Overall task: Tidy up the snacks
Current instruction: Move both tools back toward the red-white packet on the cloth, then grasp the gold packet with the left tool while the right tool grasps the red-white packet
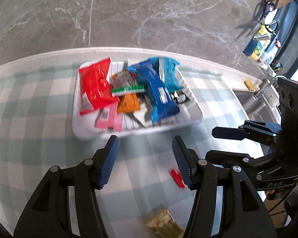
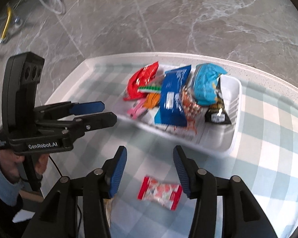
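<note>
The right gripper (image 2: 150,170) hangs half open and empty above a red-and-white candy packet (image 2: 160,192) near the tabletop's (image 2: 268,148) front edge; the left gripper (image 1: 145,158) is likewise empty. To do this well, I would lower squarely over the packet's middle, then close. The white tray (image 2: 233,119) by the far edge holds roughly 8 packets; at least 2 lie loose, 1 a gold packet (image 1: 163,222).

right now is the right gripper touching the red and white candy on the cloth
Apart. The right wrist view shows the right gripper open above the red and white candy, with checked cloth visible around it.
</note>
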Available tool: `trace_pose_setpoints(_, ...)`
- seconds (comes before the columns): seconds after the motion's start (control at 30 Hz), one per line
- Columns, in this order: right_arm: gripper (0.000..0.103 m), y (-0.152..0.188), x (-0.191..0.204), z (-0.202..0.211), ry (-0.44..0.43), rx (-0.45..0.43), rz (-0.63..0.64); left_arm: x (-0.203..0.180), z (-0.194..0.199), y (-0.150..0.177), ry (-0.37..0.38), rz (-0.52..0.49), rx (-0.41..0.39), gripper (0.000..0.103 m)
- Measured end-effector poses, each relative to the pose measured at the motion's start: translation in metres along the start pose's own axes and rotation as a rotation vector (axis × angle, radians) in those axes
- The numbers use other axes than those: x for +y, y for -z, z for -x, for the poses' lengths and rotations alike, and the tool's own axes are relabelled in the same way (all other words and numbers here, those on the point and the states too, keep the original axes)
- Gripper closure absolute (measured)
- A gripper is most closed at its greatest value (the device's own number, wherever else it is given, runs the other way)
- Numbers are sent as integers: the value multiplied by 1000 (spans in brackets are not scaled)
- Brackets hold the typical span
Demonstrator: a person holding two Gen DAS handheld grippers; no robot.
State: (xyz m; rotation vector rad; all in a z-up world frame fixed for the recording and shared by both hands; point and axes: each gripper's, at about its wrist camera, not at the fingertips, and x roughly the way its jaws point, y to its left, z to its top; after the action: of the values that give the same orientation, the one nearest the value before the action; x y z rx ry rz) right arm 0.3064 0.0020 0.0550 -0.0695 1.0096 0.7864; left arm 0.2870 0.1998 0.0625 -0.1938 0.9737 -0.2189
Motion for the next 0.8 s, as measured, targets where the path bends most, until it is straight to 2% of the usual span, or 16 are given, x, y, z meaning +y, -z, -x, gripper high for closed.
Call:
trace_pose_setpoints(0.13, 48, 16, 8, 2, 8, 10, 46, -9, 5, 22, -30, -6, 25, 49)
trace_pose_setpoints(0.27, 48, 29, 9, 1, -26, 22, 91, -18, 12, 43, -73, 16, 43, 49)
trace_pose_setpoints(0.6, 44, 55, 10, -2, -71, 78, 304, -41, 18, 108, -141, 151, 110, 49)
trace_pose_setpoints(0.8, 44, 67, 12, -11, -81, 117, 424, -50, 17, 133, -160, 212, 136, 49)
